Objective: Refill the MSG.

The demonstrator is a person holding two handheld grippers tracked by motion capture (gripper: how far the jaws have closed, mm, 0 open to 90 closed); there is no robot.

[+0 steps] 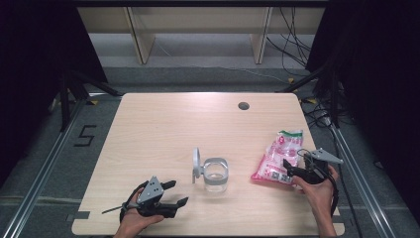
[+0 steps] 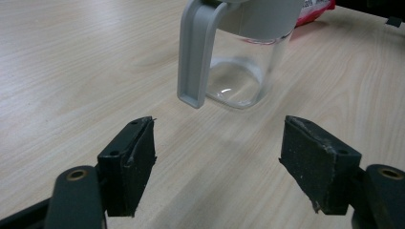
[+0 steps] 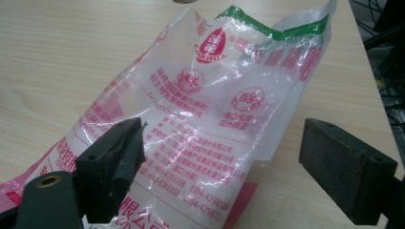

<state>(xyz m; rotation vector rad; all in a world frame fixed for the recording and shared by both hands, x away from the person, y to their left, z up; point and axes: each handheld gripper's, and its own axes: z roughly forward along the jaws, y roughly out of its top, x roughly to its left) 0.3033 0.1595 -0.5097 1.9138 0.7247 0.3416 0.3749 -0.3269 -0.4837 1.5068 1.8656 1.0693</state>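
A clear container [image 1: 216, 174] stands at the table's middle front, its grey lid [image 1: 196, 164] tipped up on the left side. In the left gripper view the container [image 2: 239, 71] is just ahead of my left gripper [image 2: 219, 157], whose jaws stand wide apart with nothing between them. In the high view my left gripper [image 1: 174, 193] rests low at the front left and points toward the container. A pink and white printed plastic bag [image 1: 276, 159] lies at the right. My right gripper [image 1: 295, 164] is open at its near end, and the bag [image 3: 205, 109] lies under and between the jaws, the pads [image 3: 344, 167] apart from it.
A small round dark hole [image 1: 243, 105] sits near the far edge of the wooden table [image 1: 163, 129]. Cables [image 1: 297, 49] run over the floor at the back right. A black stand's legs [image 1: 74, 89] are off the table's left corner.
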